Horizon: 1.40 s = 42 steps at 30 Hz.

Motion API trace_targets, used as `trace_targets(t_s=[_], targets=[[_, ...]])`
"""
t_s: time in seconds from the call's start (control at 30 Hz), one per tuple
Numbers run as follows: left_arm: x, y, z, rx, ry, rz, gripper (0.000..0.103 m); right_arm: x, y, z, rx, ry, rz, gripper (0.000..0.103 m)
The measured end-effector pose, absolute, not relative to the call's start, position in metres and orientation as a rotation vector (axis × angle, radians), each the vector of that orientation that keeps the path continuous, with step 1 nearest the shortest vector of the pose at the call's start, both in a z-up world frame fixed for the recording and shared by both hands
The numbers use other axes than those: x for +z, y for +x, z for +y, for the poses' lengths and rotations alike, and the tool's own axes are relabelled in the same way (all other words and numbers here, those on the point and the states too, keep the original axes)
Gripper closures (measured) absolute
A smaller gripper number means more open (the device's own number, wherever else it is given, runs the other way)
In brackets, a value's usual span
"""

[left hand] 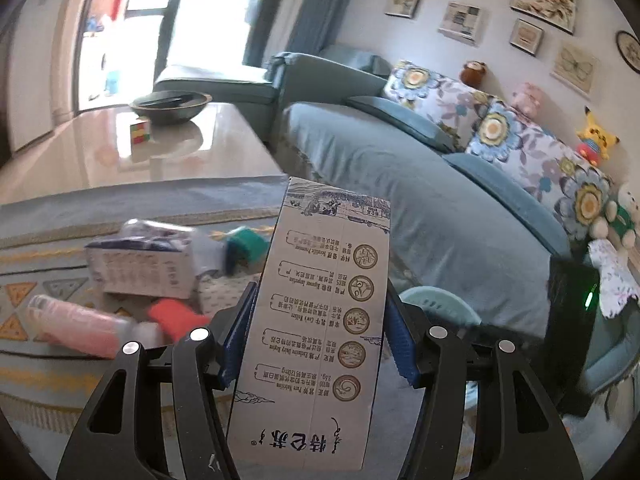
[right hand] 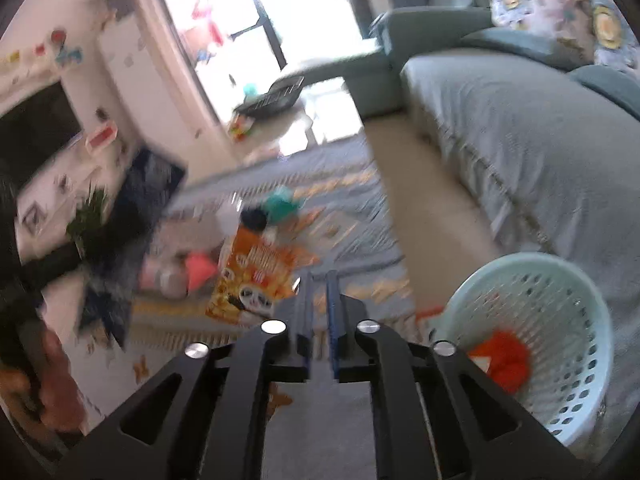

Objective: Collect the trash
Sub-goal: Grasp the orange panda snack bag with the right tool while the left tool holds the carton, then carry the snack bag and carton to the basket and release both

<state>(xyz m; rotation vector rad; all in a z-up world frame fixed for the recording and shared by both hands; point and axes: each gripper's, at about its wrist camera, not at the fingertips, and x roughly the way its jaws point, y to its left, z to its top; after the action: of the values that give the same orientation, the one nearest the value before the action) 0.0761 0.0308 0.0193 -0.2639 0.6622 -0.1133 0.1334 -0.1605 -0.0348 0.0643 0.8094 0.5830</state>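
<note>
My left gripper [left hand: 320,300] is shut on a white milk carton [left hand: 320,312] with printed round emblems, held upright above the rug. Behind it lies more trash: a white box [left hand: 140,272], a pink bottle [left hand: 76,324], a red piece [left hand: 176,316] and a teal cup [left hand: 246,244]. My right gripper [right hand: 319,280] is shut and empty above the rug. Ahead of it lies an orange snack bag [right hand: 256,280], a pink-red piece [right hand: 200,268] and a teal cup [right hand: 282,206]. The pale green basket [right hand: 560,280], holding something orange-red [right hand: 504,360], stands to its right; its rim shows in the left wrist view [left hand: 440,304].
A grey-blue sofa [left hand: 420,184] with flowered cushions [left hand: 520,148] runs along the right. A glossy coffee table [left hand: 120,148] with a dark bowl [left hand: 170,106] stands beyond the rug. A black box [left hand: 572,320] sits by the sofa's end. A TV stand [right hand: 48,184] is at left.
</note>
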Motion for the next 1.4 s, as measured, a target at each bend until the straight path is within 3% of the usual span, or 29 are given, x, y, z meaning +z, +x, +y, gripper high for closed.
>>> trace_targets(t_s=[0.13,0.23,0.5,0.6,0.67,0.73,0.9,1.4], targets=[[0.017,0.062,0.058,-0.058,-0.267,0.672,0.046,-0.057,0.129,-0.115,0.653,0.009,0.867,0.043],[0.008,0.047,0.077,-0.009,-0.241,0.690,0.046,-0.075,0.140,-0.085,0.664,-0.021,0.941,0.026],[-0.022,0.035,0.118,0.040,-0.363,0.733,0.046,-0.101,0.175,-0.042,0.537,-0.047,1.073,0.013],[-0.024,0.038,0.118,0.031,-0.370,0.731,0.046,-0.105,0.170,-0.028,0.472,-0.151,1.049,0.015],[-0.023,0.040,0.113,0.020,-0.363,0.727,0.046,-0.106,0.163,-0.022,0.437,-0.237,1.007,0.026],[-0.022,0.042,0.109,0.016,-0.348,0.723,0.046,-0.105,0.160,-0.026,0.446,-0.226,0.991,0.045],[-0.018,0.047,0.097,-0.005,-0.342,0.713,0.046,-0.098,0.163,-0.051,0.490,-0.082,0.987,0.068],[0.019,0.108,-0.025,-0.257,-0.272,0.658,0.046,-0.013,0.145,-0.234,0.304,0.154,0.768,0.070]])
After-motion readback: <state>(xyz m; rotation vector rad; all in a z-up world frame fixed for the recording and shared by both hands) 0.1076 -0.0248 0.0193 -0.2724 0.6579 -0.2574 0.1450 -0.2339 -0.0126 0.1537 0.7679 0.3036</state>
